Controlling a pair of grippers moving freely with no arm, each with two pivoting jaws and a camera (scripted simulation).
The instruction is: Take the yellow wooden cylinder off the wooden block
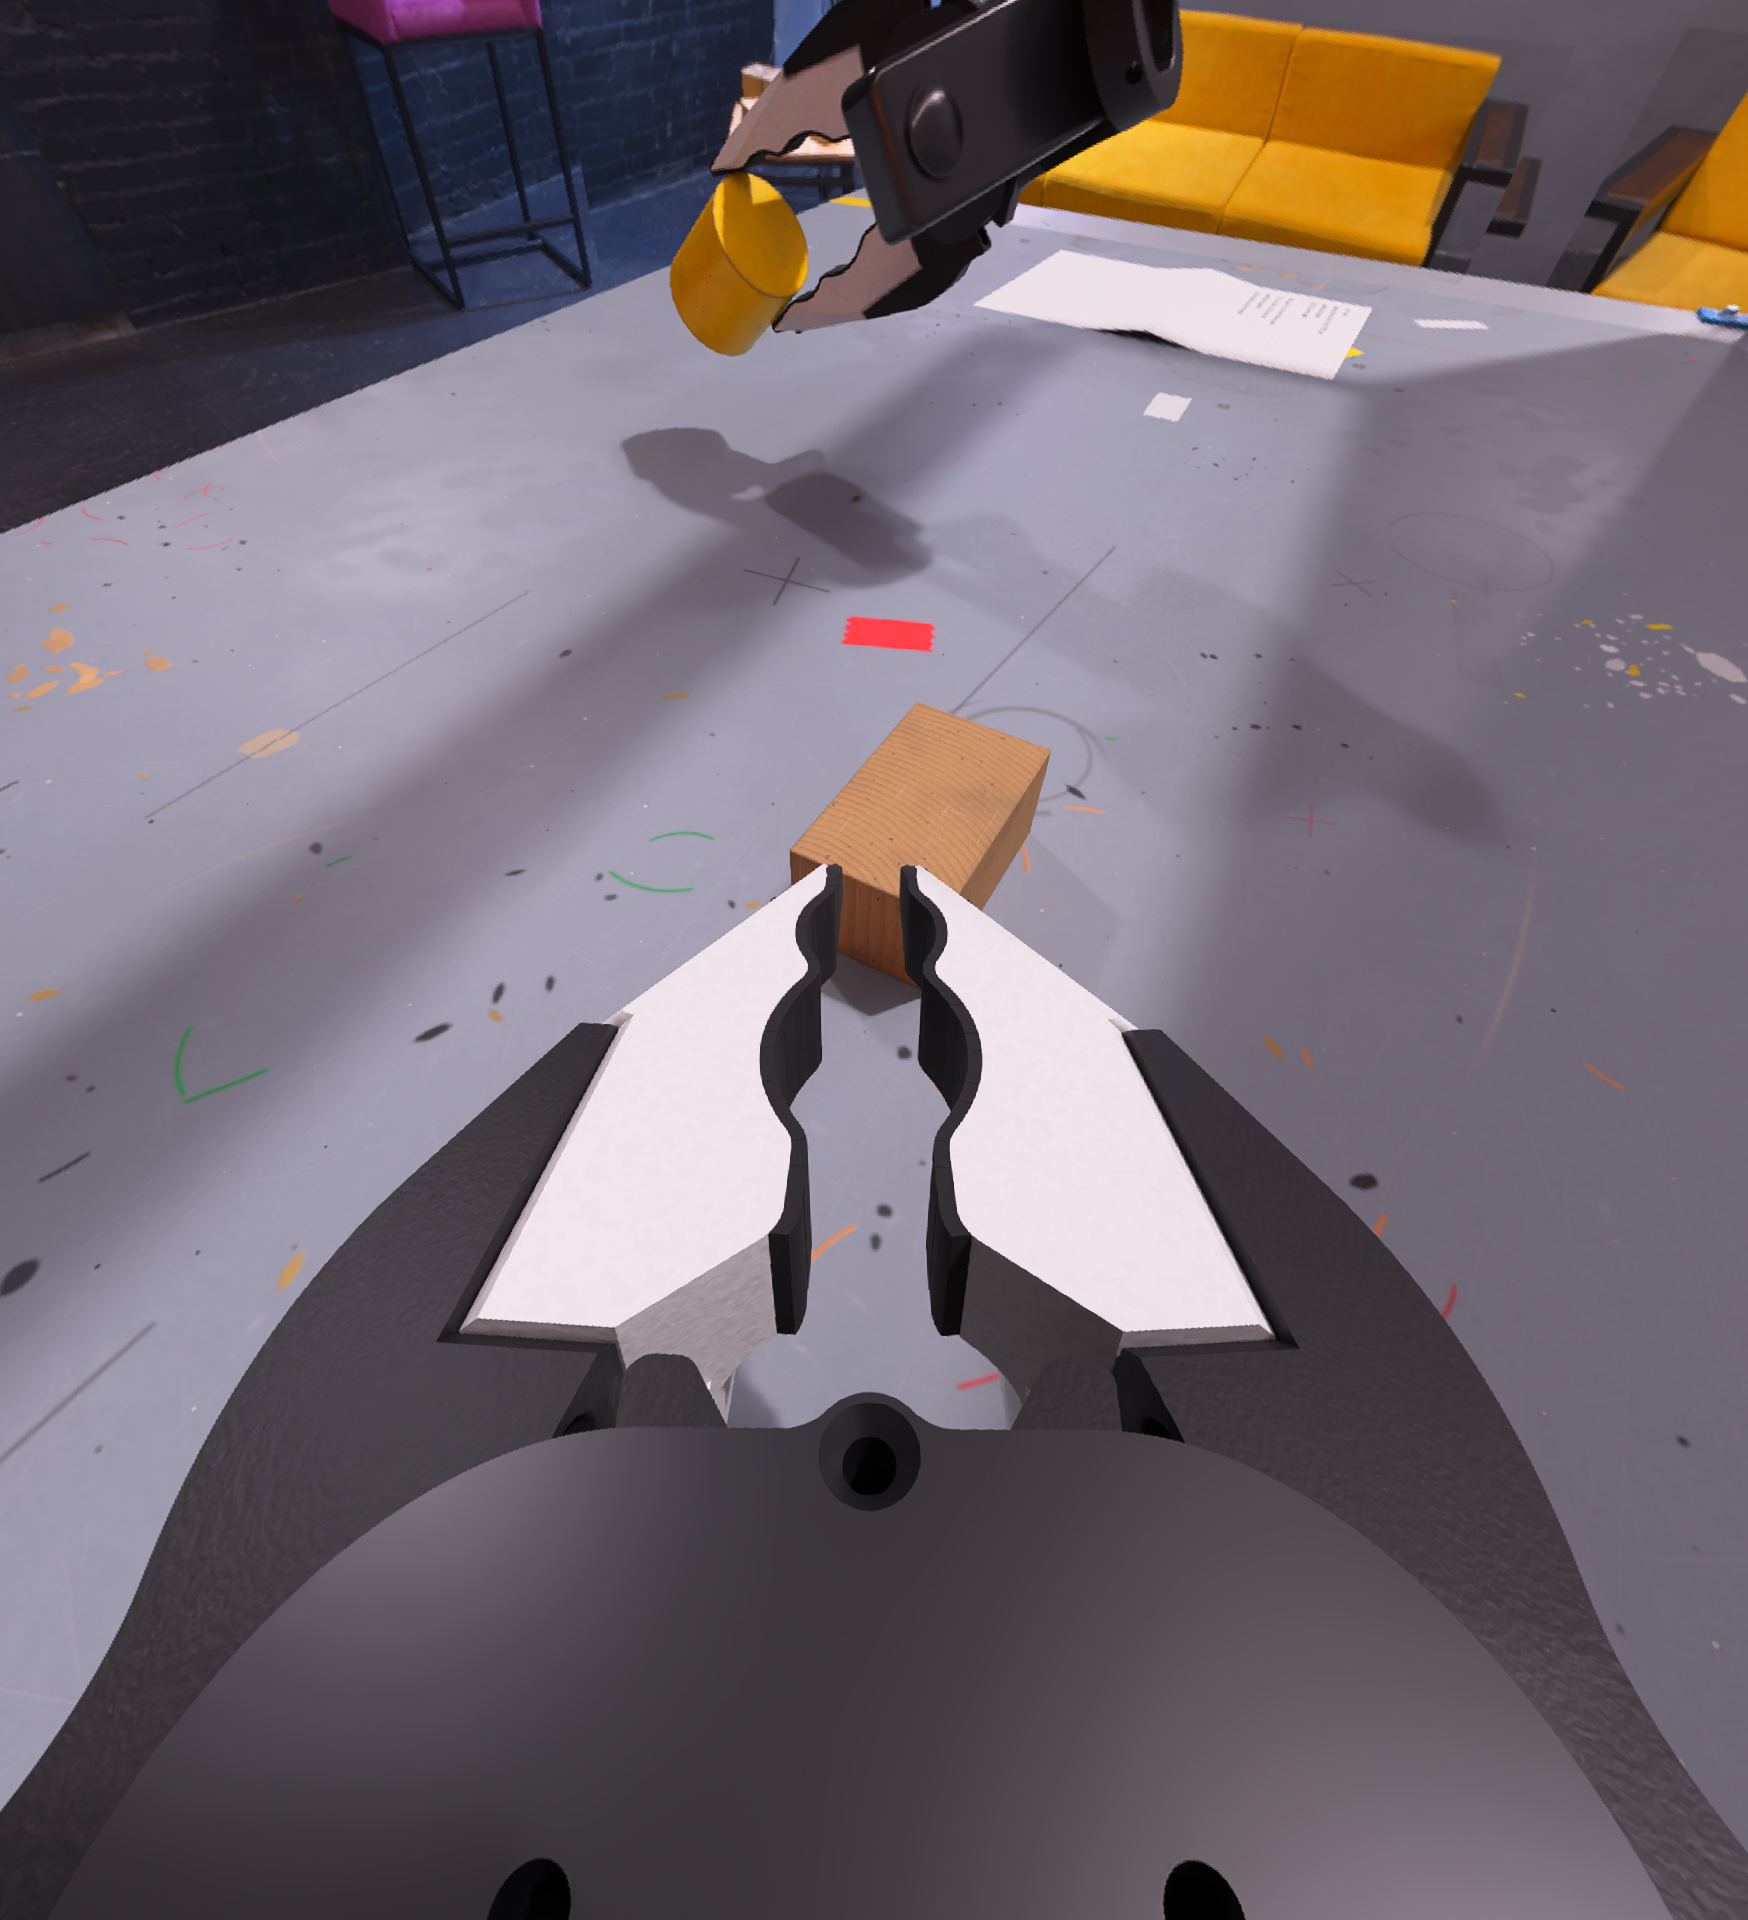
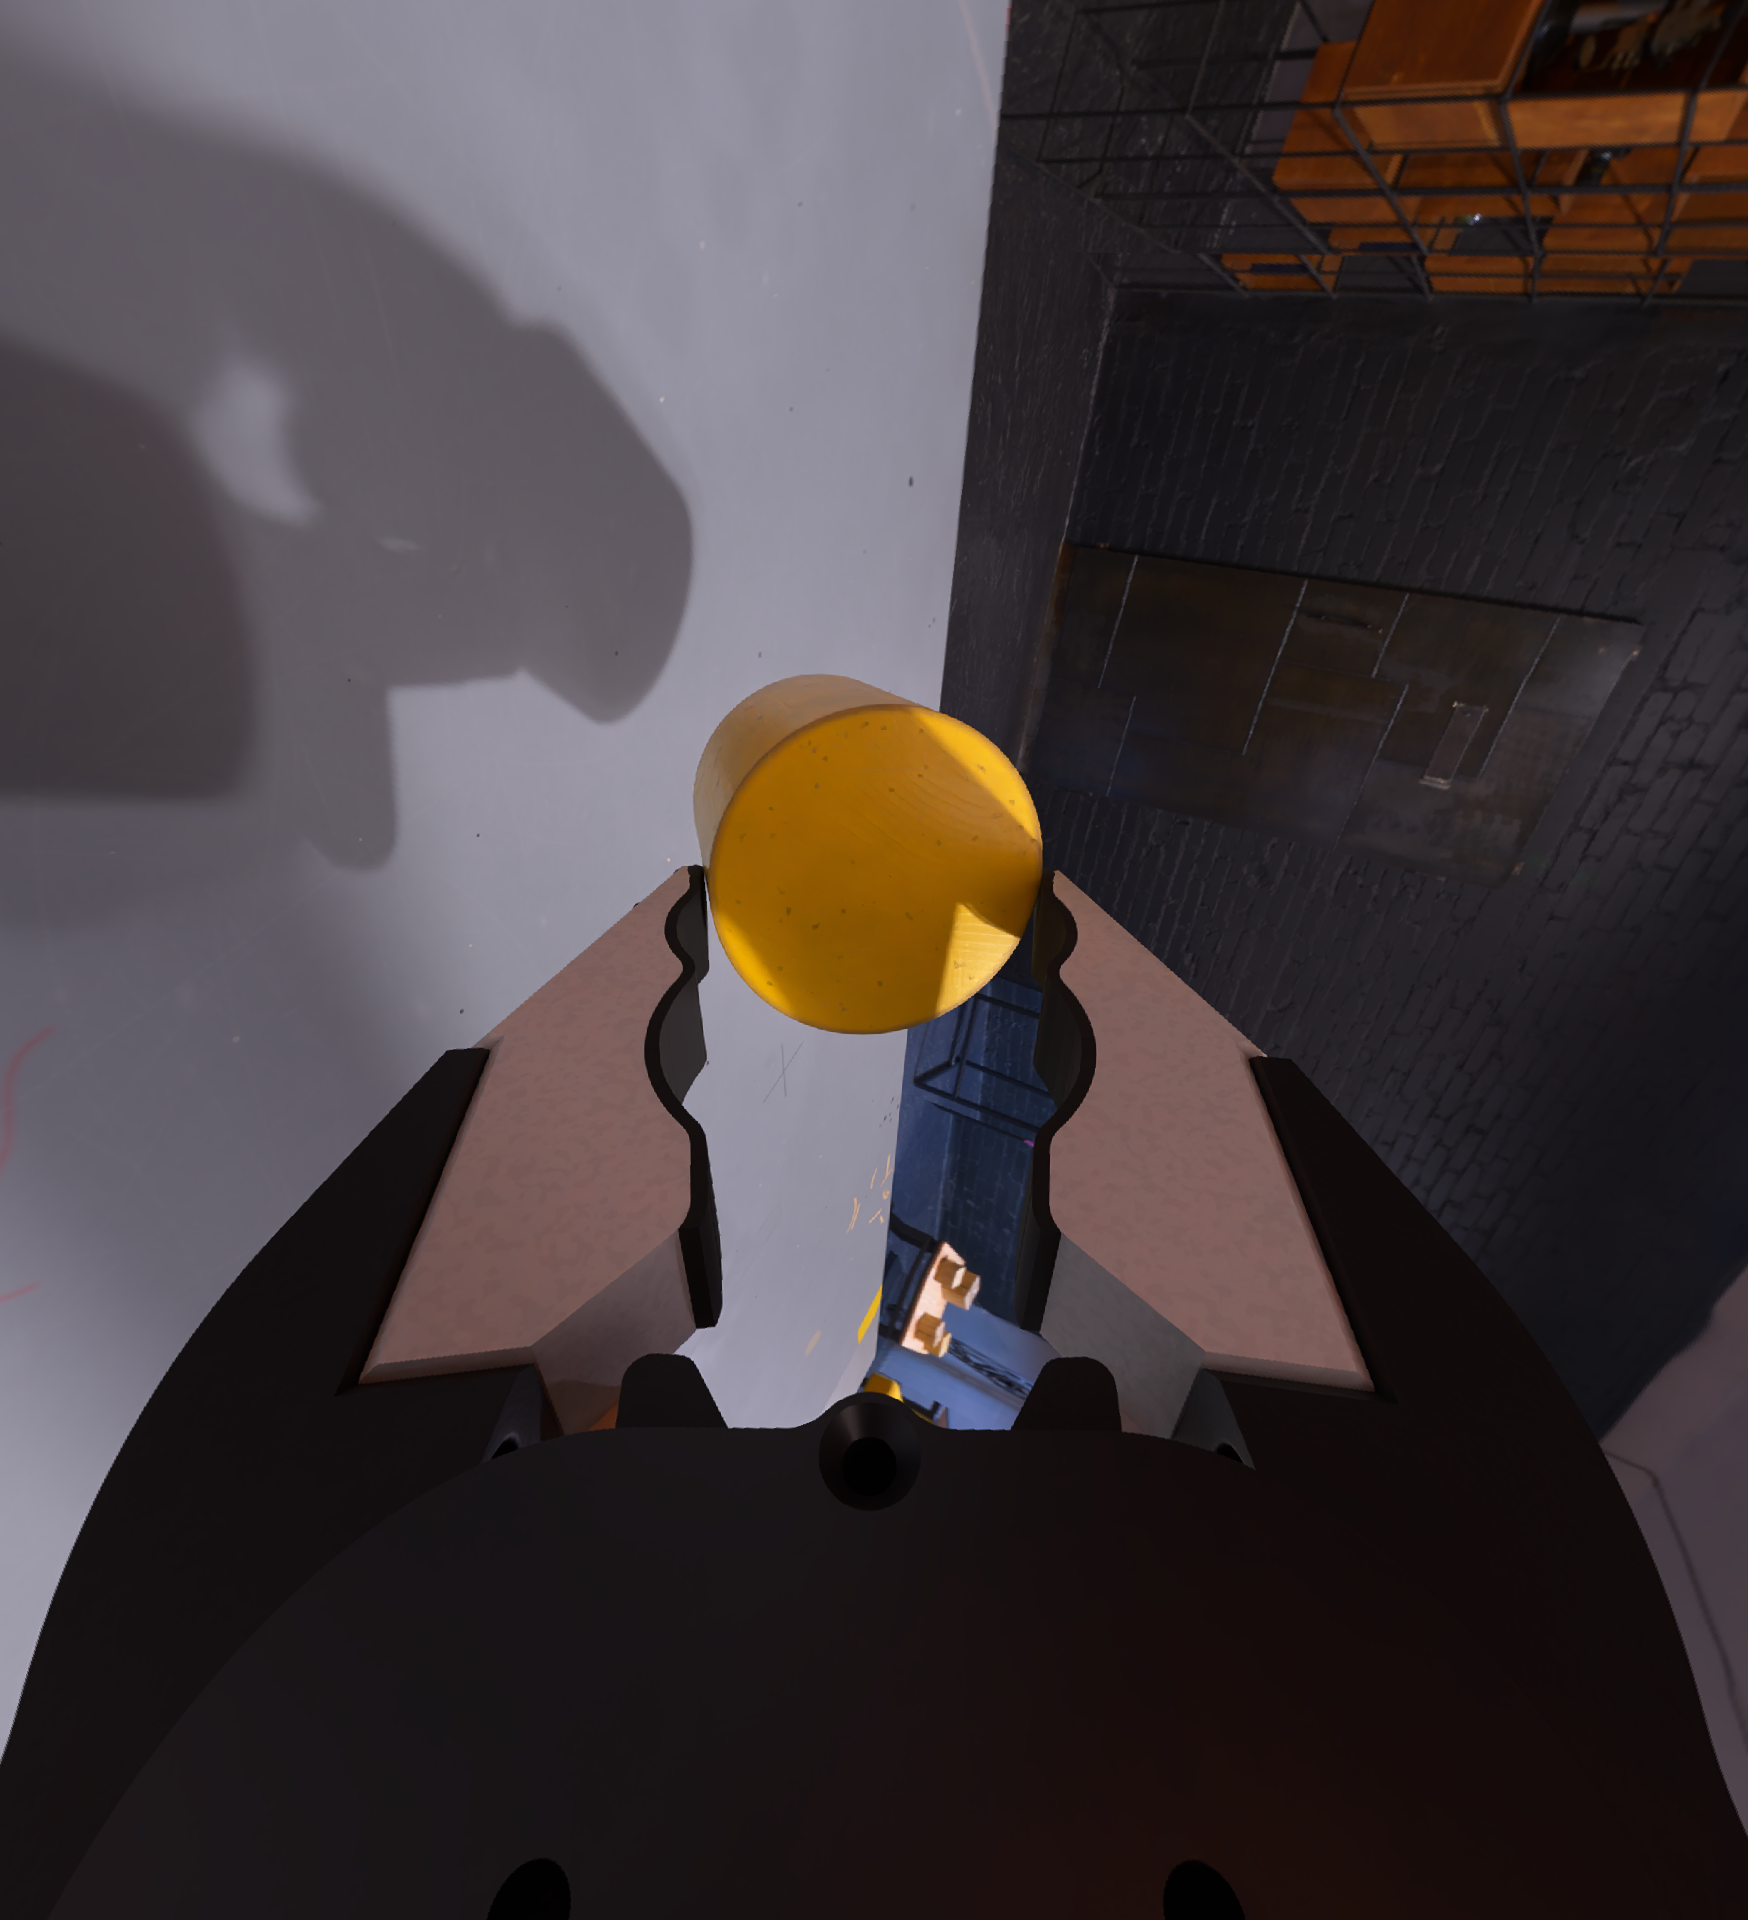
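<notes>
The right gripper point(image 1: 792, 244) holds the cylinder point(image 1: 735, 265) aloft at 12 o'clock, jaws clamped on it, clear of the block point(image 1: 927, 821). Next, I judge: set it on the worktop point(image 1: 330, 935). The left gripper point(image 1: 870, 883) has its jaws slightly parted, empty.

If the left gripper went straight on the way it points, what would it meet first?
Most likely the wooden block: it lies just past the left gripper, partly showing between the fingertips. Depth is unclear, so it might pass just over it.
</notes>
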